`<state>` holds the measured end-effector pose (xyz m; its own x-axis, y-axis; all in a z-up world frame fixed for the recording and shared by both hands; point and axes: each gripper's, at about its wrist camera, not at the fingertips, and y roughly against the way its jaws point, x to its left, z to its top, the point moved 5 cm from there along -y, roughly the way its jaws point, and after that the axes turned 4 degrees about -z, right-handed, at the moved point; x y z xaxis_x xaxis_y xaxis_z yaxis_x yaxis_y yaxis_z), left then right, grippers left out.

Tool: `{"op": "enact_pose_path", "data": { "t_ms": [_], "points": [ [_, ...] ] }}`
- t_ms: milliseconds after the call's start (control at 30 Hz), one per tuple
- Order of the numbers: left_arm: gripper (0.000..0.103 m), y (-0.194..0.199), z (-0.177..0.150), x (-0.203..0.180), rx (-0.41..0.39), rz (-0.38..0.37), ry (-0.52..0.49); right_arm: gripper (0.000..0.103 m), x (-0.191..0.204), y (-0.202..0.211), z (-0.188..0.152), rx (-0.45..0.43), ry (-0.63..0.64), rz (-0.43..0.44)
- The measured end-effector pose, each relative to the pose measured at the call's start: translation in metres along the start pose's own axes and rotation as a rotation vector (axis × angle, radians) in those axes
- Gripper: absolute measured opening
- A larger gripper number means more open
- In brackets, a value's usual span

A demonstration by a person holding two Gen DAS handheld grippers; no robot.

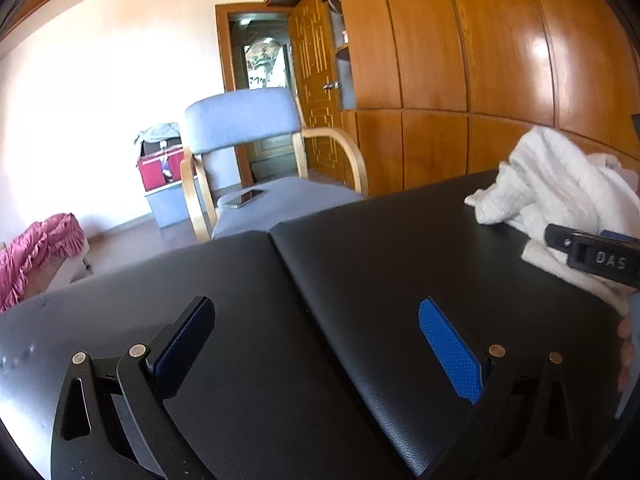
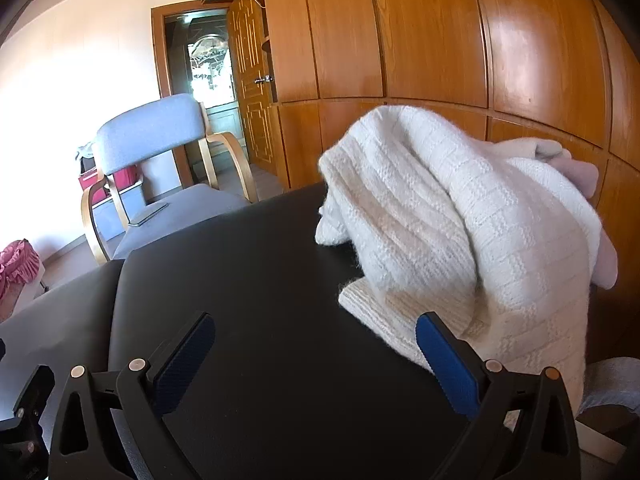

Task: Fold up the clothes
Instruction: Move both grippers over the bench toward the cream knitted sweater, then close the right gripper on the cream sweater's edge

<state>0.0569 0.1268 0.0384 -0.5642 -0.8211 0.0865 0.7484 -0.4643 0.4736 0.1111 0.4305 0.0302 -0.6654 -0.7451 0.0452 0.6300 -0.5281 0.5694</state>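
A white knitted garment point(image 2: 448, 216) lies bunched in a heap on the black padded table point(image 2: 260, 280), with a pale pink piece point(image 2: 584, 176) tucked at its far right. My right gripper point(image 2: 316, 330) is open, its right finger beside the heap's near edge, nothing between the fingers. In the left wrist view the same white garment point(image 1: 560, 184) sits at the far right of the table point(image 1: 360, 280). My left gripper point(image 1: 318, 320) is open over bare table. The right gripper's body point(image 1: 592, 254) shows in front of the garment.
A grey armchair point(image 1: 248, 152) with wooden arms stands past the table's far edge, a phone point(image 1: 244, 198) on its seat. Wooden wardrobe panels point(image 1: 480, 60) fill the right. Pink fabric point(image 1: 36, 252) lies at the left. A red box point(image 1: 160, 170) sits by the wall.
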Motion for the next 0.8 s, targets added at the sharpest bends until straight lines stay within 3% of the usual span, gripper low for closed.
{"op": "enact_pose_path", "data": {
  "t_ms": [233,633,800],
  "points": [
    [0.103,0.006,-0.001,0.002,-0.032,-0.011,0.01,0.103,0.004,0.004,-0.002,-0.013,0.038,-0.049],
    [0.103,0.005,-0.004,0.011,-0.019,-0.011,0.052,0.103,0.003,0.007,-0.001,-0.018,0.031,-0.104],
    [0.103,0.002,-0.007,0.016,-0.002,-0.005,0.07,0.103,-0.006,0.009,0.006,-0.041,0.005,-0.081]
  ]
}}
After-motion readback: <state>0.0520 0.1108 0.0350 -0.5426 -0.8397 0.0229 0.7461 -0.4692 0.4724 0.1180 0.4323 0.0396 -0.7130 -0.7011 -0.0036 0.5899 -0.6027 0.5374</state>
